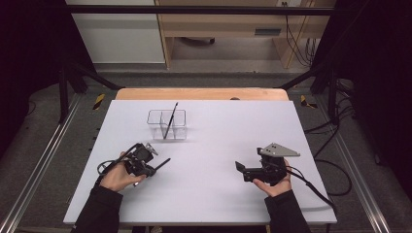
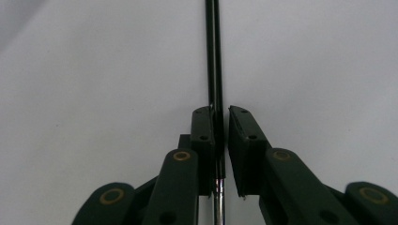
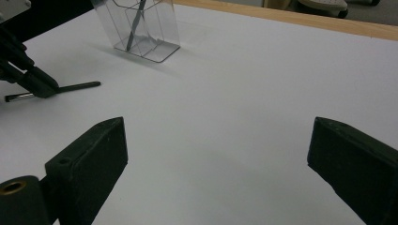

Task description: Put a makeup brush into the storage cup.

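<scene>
Left gripper clamped on a thin black pen, low over the white table; right gripper wide open, empty; clear organizer already holds one pen; risk: narrow pinch, so the pen could pivot and miss the compartment.

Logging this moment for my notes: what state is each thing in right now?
Left gripper: jaws shut on a thin black pen, low over the table.
Right gripper: jaws wide open, holding nothing.
Clear holder: upright, one dark pen leaning inside.
Table: bare white top.
</scene>
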A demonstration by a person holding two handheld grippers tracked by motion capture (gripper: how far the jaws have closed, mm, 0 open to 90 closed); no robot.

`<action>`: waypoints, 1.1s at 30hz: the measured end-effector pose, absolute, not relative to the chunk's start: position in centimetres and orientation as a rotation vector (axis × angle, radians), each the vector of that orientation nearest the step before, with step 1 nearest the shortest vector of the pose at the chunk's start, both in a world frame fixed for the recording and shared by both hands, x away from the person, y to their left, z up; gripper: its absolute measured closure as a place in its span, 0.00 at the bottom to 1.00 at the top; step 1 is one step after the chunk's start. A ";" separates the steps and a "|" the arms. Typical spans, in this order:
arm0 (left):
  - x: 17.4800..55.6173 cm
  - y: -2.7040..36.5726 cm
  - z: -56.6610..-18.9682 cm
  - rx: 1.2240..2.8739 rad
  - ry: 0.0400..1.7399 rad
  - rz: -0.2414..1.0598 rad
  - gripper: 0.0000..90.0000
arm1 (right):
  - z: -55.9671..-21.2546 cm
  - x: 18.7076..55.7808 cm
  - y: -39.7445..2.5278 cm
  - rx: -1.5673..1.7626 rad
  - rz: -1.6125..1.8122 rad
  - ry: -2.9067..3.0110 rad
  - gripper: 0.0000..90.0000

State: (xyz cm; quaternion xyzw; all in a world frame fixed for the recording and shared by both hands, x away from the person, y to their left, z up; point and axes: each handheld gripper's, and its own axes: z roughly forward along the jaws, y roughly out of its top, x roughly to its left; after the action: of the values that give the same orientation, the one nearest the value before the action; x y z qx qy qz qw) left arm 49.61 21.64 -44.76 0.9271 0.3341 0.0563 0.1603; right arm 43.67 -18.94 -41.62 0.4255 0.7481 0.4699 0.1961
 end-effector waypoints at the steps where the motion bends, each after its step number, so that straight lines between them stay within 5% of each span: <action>1: 49.6 21.6 -44.8 2.649 0.954 0.160 0.89 | -41.6 43.7 -18.9 1.191 1.315 2.096 0.06; 33: 48.2 21.2 -42.8 2.595 0.794 0.237 0.92 | -41.8 43.7 -18.9 1.187 1.297 2.106 0.06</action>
State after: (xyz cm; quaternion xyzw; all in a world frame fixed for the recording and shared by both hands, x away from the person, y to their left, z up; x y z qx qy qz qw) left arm 48.18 21.16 -42.76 0.9319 0.2851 0.0852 0.2074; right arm 43.74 -18.92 -41.80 0.4240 0.7525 0.4634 0.1981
